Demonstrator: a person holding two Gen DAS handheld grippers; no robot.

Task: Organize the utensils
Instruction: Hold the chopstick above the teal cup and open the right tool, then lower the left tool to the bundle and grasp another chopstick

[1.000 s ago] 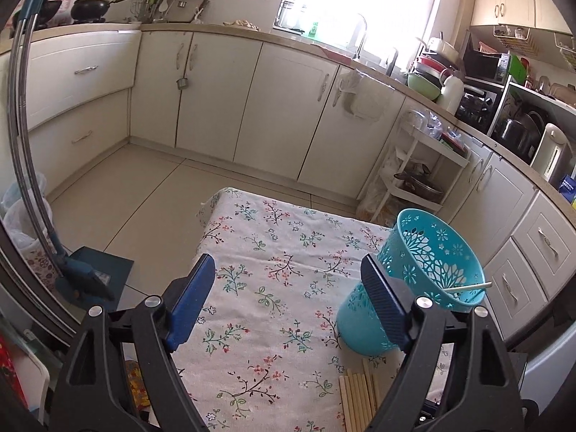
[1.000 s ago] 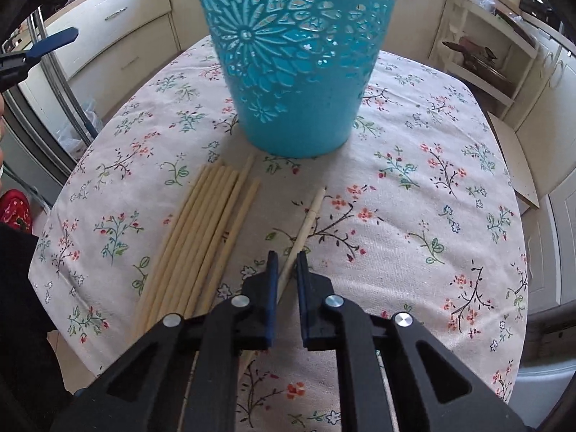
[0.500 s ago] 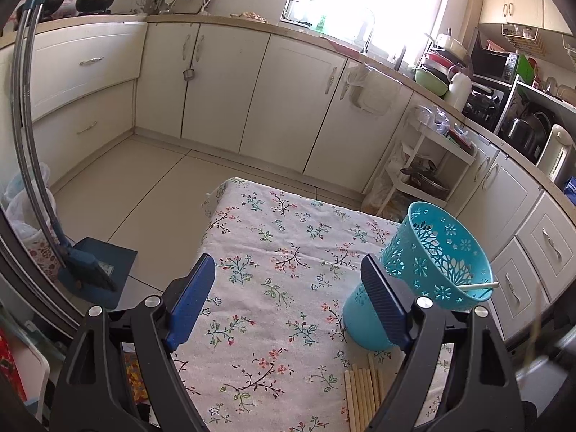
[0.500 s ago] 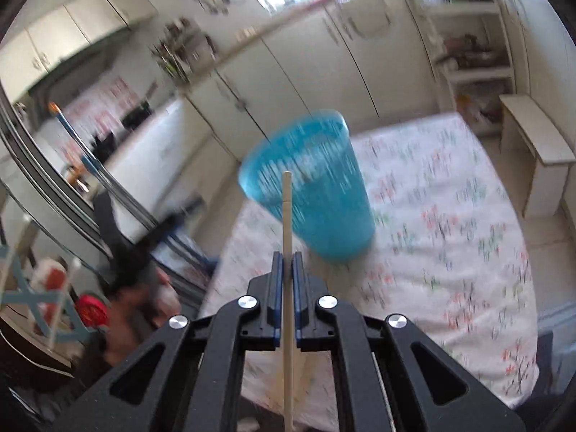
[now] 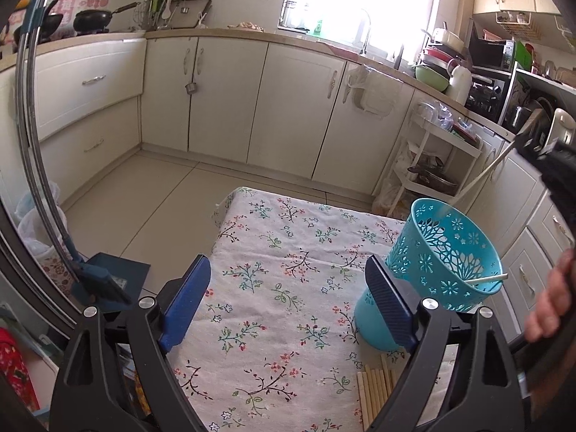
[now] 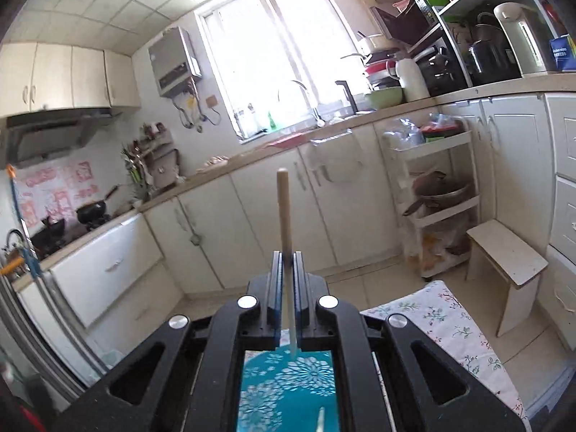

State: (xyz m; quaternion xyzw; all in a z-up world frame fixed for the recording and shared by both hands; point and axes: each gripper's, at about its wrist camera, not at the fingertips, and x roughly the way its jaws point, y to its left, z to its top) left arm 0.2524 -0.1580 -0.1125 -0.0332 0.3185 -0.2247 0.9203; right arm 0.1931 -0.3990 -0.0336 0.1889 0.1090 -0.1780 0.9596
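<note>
Right claw (image 6: 287, 266) is pressed together on one pale chopstick (image 6: 283, 208), its lower end over the turquoise basket (image 5: 446, 252), which stands on the floral-clothed surface (image 5: 280, 288). One chopstick in the basket (image 5: 487, 279) already leans on the rim. Left claw (image 5: 288, 300) stands spread, having just opened a little further, with nothing between its jaws. A bundle of chopsticks (image 5: 374, 388), about seven, lies just beside the basket's base.
</note>
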